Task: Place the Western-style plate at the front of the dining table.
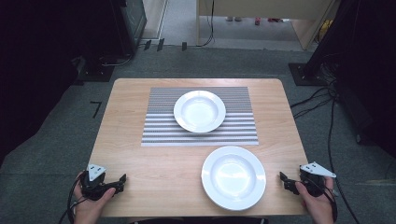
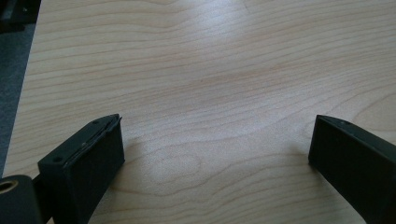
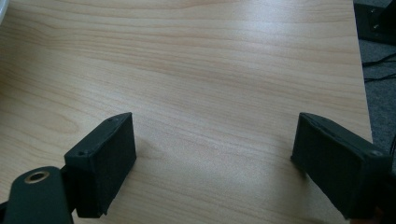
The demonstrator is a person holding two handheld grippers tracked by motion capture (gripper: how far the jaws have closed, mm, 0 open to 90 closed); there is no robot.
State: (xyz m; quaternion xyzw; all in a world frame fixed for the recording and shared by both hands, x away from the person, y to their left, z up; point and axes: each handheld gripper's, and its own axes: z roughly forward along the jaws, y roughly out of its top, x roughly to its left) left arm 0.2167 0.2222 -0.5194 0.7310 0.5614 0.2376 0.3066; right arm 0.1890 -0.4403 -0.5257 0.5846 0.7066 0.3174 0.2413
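A white deep plate (image 1: 199, 111) sits on a grey striped placemat (image 1: 159, 130) at the middle of the wooden table (image 1: 140, 158). A second white plate (image 1: 233, 177) lies on bare wood near the front edge, right of centre. My left gripper (image 1: 120, 183) rests at the front left corner, held by a hand, and points right. Its jaws stand wide apart over bare wood, so the left gripper (image 2: 217, 123) is open and empty. My right gripper (image 1: 286, 183) is at the front right, just right of the near plate. The right gripper (image 3: 215, 119) is open too, nothing between its jaws.
The table's right edge (image 3: 359, 70) runs close by the right gripper, with grey carpet and black cables (image 1: 329, 135) beyond. Dark equipment (image 1: 130, 23) stands on the floor behind the table at left. Bare wood lies between the left gripper and the near plate.
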